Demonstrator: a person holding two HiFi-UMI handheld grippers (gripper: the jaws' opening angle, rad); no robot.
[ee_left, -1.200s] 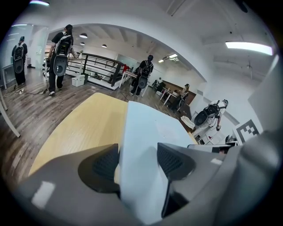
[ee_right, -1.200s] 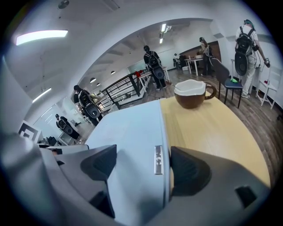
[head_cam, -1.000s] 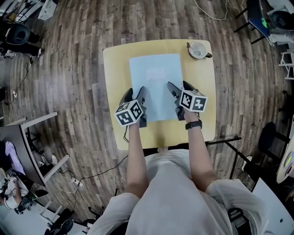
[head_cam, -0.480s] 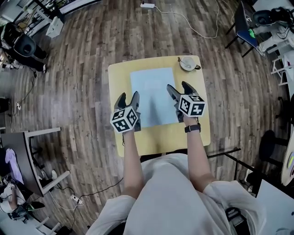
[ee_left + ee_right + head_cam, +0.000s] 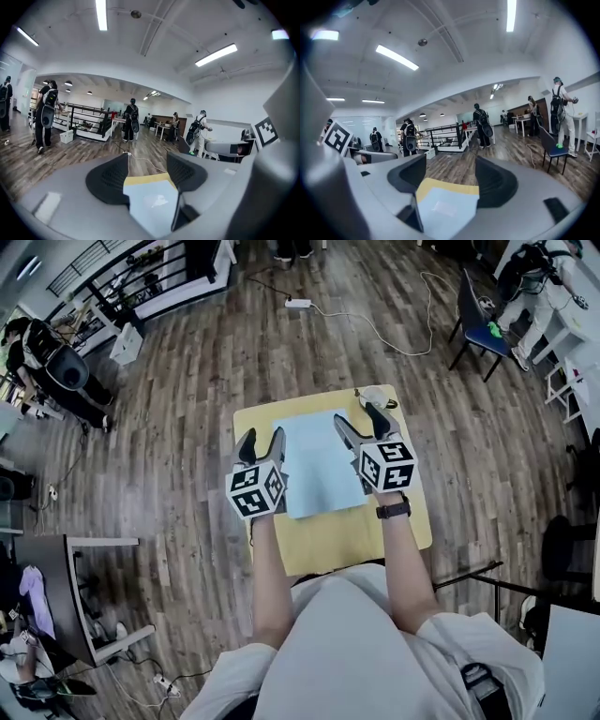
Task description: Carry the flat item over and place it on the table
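Both pairs of jaws stand well apart and have hold of nothing. Between the jaws of the left gripper (image 5: 149, 163) its own view shows the pale blue sheet (image 5: 152, 206) below, with a strip of the yellow bench (image 5: 145, 179) past its far edge. The right gripper (image 5: 451, 168) shows the same in its view: the sheet (image 5: 445, 206) and a band of bench (image 5: 440, 186) between the parted jaws, with no jaw closed on either.

A second ago both grippers sat at the sheet's near corners. In the head view the left gripper (image 5: 262, 442) is now beside the sheet's left edge, and the right gripper (image 5: 361, 423) is farther forward, over its right edge. Whether either jaw touches the sheet I cannot tell.

The sheet (image 5: 314, 465) lies flat on the bench (image 5: 347, 531) as before. A cup (image 5: 375, 397) is at the bench's far right corner, just beyond the right jaws. The bench looks smaller than before, with more wood floor (image 5: 169, 427) round it.
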